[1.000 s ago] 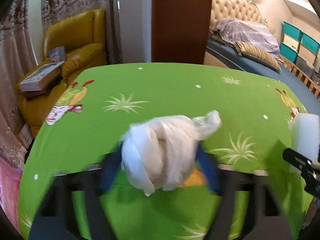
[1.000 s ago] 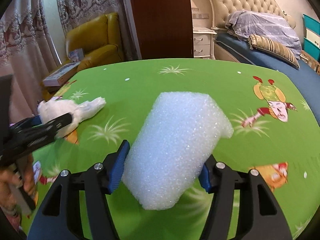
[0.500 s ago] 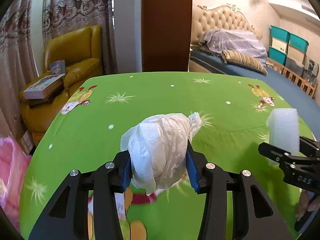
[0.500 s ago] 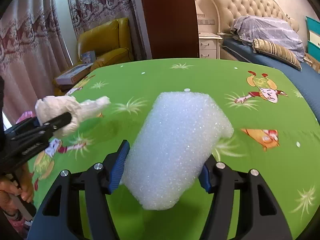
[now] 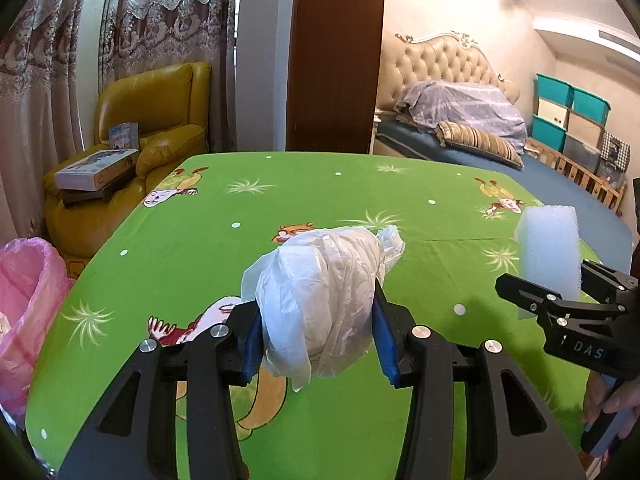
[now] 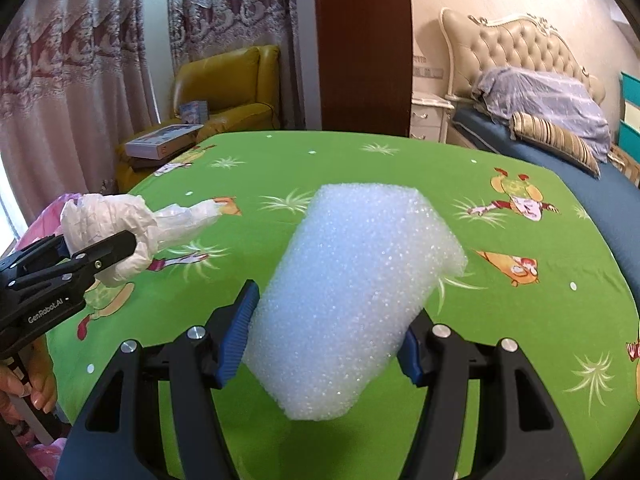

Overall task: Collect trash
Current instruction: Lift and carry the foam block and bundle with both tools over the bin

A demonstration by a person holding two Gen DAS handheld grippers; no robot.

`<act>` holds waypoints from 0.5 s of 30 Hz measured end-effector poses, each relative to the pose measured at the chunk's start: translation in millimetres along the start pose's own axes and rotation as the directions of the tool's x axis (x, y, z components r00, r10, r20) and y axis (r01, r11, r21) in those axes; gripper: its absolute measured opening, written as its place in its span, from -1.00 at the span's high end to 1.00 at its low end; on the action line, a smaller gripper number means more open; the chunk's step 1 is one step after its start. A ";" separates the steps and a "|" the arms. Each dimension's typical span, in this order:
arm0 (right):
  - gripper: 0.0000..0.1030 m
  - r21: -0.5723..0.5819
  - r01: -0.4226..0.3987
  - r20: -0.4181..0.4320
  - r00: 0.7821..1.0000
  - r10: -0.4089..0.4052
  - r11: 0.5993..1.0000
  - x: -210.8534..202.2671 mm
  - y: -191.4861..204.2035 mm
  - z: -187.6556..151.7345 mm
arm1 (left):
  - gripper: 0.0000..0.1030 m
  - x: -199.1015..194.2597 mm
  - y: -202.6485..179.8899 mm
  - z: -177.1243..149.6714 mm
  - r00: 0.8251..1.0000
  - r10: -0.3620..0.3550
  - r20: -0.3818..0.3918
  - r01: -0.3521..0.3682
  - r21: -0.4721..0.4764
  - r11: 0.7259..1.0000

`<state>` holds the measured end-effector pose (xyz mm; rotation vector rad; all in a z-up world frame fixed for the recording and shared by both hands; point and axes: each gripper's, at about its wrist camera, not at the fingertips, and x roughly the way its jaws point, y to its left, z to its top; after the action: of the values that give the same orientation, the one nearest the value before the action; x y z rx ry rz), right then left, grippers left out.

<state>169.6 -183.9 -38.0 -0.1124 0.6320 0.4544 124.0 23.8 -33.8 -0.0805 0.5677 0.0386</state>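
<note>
Here, in the left wrist view, the left gripper has its blue-padded fingers clamped on a crumpled white plastic bag, held above the green tabletop; the wad's long axis runs forward along the fingers, its twisted tail pointing away and to the right. Only this view shows the pink bin liner at the left edge, beside the tabletop. At the right, the right gripper holds the white foam block upright. In the right wrist view, the right gripper is closed on the foam block, whose long axis tilts forward and to the right above the tabletop. At the left, the left gripper shows the plastic bag side-on, tail pointing right.
</note>
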 end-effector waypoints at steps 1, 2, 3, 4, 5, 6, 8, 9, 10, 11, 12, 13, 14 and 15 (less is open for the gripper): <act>-0.17 -0.010 0.001 0.008 1.000 0.000 1.000 -2.1 2.1 1.0 | 0.16 -1.5 -0.2 -0.4 1.000 0.000 0.004 0.000 0.000 1.000; -0.17 -0.016 0.000 0.015 1.000 0.001 1.000 -4.2 4.3 0.8 | 0.16 -3.1 -0.6 -0.9 1.000 0.002 0.008 -0.002 0.002 1.000; -0.17 -0.020 -0.003 0.019 1.000 0.003 1.000 -5.6 6.1 0.9 | 0.16 -4.0 -1.8 -1.5 1.000 0.003 0.011 -0.003 0.004 1.000; -0.17 -0.021 -0.006 0.020 1.000 0.006 1.000 -6.4 7.5 0.8 | 0.16 -5.4 -1.7 -2.6 1.000 0.005 0.014 -0.005 0.006 1.000; -0.17 -0.021 -0.008 0.020 1.000 0.009 1.000 -7.2 9.2 -0.2 | 0.16 -6.1 -1.9 -3.1 1.000 0.006 0.017 -0.006 0.006 1.000; -0.17 -0.022 -0.008 0.020 1.000 0.009 1.000 -7.8 10.6 -0.6 | 0.16 -7.2 -1.6 -3.6 1.000 0.008 0.020 -0.008 0.006 1.000; -0.17 -0.029 -0.015 0.019 1.000 0.015 0.999 -8.4 14.5 -1.3 | 0.16 -9.6 1.1 -3.9 1.000 0.010 0.021 -0.010 0.001 1.000; -0.17 -0.034 -0.018 0.018 1.000 0.019 0.999 -8.7 16.8 -1.4 | 0.16 -11.5 3.4 -3.9 1.000 0.013 0.024 -0.013 -0.002 1.000; -0.17 -0.039 -0.021 0.017 1.000 0.022 0.999 -8.3 18.9 -1.3 | 0.16 -12.8 4.5 -4.1 0.999 0.017 0.028 -0.017 -0.003 1.000; -0.17 -0.045 -0.026 0.015 1.000 0.027 0.999 -7.2 21.6 -0.6 | 0.16 -15.0 7.1 -4.3 0.999 0.023 0.033 -0.023 -0.004 1.000; -0.17 -0.054 -0.033 0.012 0.999 0.034 0.998 -6.9 26.3 -0.9 | 0.16 -17.7 10.2 -4.5 0.999 0.031 0.039 -0.031 -0.004 1.000; -0.17 -0.064 -0.041 0.010 0.999 0.042 0.997 -6.6 30.8 -1.2 | 0.16 -20.5 13.3 -4.9 0.998 0.039 0.045 -0.039 -0.006 0.999; -0.17 -0.075 -0.049 0.010 0.999 0.050 0.996 -6.6 36.2 -1.4 | 0.16 -22.4 15.7 -4.9 0.998 0.046 0.050 -0.046 -0.008 0.999; -0.17 -0.086 -0.056 0.010 0.998 0.057 0.995 -6.5 41.9 -1.1 | 0.16 -24.7 18.4 -5.3 0.997 0.052 0.055 -0.051 -0.012 0.999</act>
<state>145.9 -149.1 -33.6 -0.1733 0.6048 0.5367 99.2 41.3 -26.2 -0.0745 0.5147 0.0934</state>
